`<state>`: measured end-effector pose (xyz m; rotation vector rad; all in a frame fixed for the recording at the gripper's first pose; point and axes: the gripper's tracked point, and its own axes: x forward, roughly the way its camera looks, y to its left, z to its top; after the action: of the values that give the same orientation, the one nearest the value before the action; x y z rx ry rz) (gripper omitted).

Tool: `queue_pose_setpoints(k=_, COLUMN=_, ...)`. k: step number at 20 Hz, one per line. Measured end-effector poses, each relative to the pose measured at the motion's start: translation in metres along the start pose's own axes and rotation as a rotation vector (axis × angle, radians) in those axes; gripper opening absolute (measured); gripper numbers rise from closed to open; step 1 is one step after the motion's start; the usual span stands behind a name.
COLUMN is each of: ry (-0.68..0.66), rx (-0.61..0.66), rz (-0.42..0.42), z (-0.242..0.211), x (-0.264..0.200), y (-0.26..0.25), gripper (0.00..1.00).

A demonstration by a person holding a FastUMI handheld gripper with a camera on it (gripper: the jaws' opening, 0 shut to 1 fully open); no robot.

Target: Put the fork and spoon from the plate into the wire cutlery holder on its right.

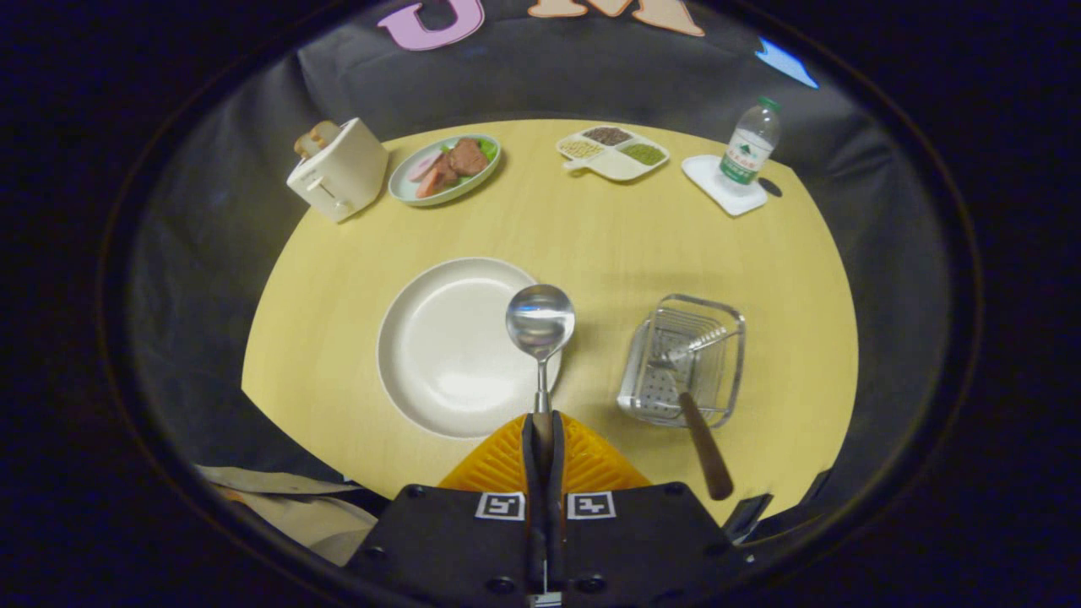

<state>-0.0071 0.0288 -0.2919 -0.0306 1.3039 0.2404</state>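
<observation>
The gripper (545, 426) has its 2 fingers (505, 463) pressed together on the handle of the spoon (540, 323), pinching it so the bowl of the spoon sticks out straight ahead of the fingertips; the bowl hangs over the right rim of the white plate (448, 346), raised above it rather than lying in it, and the plate holds nothing else; to the right of the plate stands the wire cutlery holder (686, 361), well apart from the spoon; the fork (694, 405) already sits in that holder, tines down inside and its brown handle leaning out over the near edge; beyond, at the far side of the yellow table (591, 228), stand a toaster (338, 169), a plate of food (445, 169), a divided dish (613, 152) with 3 fillings, and a water bottle (748, 148) on a white coaster (723, 187).
</observation>
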Motion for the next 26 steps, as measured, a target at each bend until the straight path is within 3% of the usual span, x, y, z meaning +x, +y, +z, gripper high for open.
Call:
queue_pose_setpoints(k=10, ry=-0.002, rx=0.132, rz=-0.071, z=-0.001, x=-0.018, y=-0.061, gripper=0.05)
queue_pose_setpoints(k=17, ry=-0.050, rx=0.213, rz=-0.089, z=0.006, x=-0.021, y=-0.078, gripper=0.16)
queue_pose_setpoints(k=21, ry=-0.160, rx=0.186, rz=-0.099, z=0.020, x=-0.033, y=-0.073, gripper=0.54)
queue_pose_setpoints(k=26, ry=-0.424, rx=0.190, rz=-0.083, z=0.048, x=-0.077, y=-0.062, gripper=1.00)
